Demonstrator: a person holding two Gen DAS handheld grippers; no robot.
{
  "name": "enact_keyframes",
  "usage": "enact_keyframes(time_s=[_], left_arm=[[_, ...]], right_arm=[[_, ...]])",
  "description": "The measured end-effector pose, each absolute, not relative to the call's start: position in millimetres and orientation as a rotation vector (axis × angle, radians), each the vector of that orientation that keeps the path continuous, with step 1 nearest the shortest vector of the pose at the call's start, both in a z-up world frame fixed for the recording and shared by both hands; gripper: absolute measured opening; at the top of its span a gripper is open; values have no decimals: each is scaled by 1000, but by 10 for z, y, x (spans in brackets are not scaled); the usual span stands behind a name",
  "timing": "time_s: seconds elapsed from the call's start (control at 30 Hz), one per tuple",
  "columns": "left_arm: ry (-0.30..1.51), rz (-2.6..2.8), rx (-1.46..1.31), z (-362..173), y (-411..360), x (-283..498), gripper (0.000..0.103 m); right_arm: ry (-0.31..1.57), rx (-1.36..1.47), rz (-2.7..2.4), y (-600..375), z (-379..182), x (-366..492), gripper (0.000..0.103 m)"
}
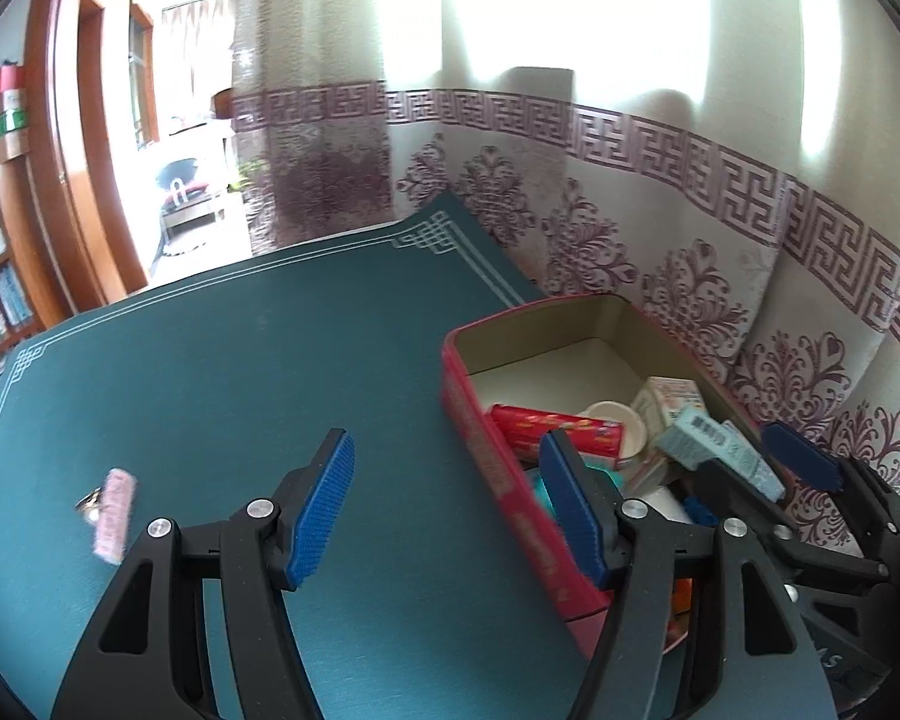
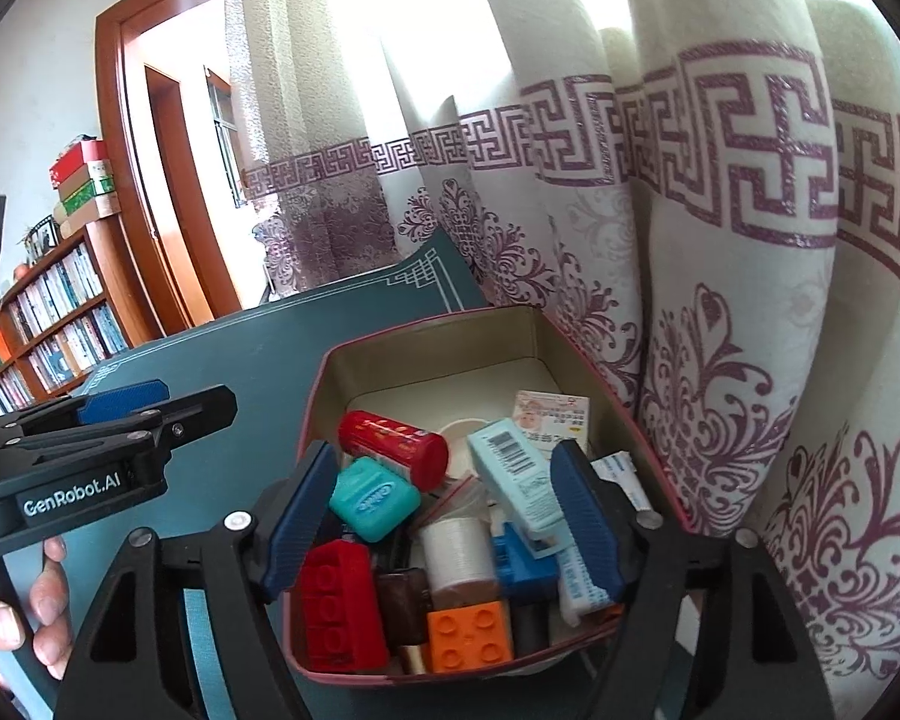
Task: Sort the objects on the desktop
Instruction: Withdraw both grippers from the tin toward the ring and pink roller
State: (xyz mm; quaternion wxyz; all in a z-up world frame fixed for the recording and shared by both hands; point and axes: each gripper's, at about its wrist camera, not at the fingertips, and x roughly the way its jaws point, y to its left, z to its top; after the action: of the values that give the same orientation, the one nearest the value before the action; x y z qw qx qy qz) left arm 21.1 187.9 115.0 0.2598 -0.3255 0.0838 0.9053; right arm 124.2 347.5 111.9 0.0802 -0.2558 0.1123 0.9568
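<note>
The left gripper [image 1: 450, 510] is held wide open over the green table mat [image 1: 240, 372], nothing between its jaws; its right finger overlaps the red wall of the tin box [image 1: 486, 450]; a pink eraser [image 1: 115, 515] is seen lying on the mat to its left, well apart. The right gripper [image 2: 444, 522] is spread wide above the tin, gripping nothing; beneath it are crowded a teal floss case [image 2: 375, 498], a red brick [image 2: 339, 606], an orange brick [image 2: 471, 636], a white spool [image 2: 456, 552] and a red tube [image 2: 396, 447]; a patterned curtain [image 2: 720, 300] hangs just behind.
</note>
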Motion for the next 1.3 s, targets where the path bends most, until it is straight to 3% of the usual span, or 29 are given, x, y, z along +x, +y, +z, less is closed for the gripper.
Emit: enact_keyframes(time_s=[0.4, 0.8, 1.3], left_arm=[[165, 2601, -961, 1075, 1043, -71, 68], [-34, 2767, -1089, 955, -12, -484, 67], [-202, 2766, -1295, 641, -546, -960, 67]], right_arm=[[290, -802, 2935, 3017, 1195, 1141, 83], [189, -896, 3010, 2433, 1137, 963, 84], [94, -1017, 3074, 1969, 1050, 744, 85]])
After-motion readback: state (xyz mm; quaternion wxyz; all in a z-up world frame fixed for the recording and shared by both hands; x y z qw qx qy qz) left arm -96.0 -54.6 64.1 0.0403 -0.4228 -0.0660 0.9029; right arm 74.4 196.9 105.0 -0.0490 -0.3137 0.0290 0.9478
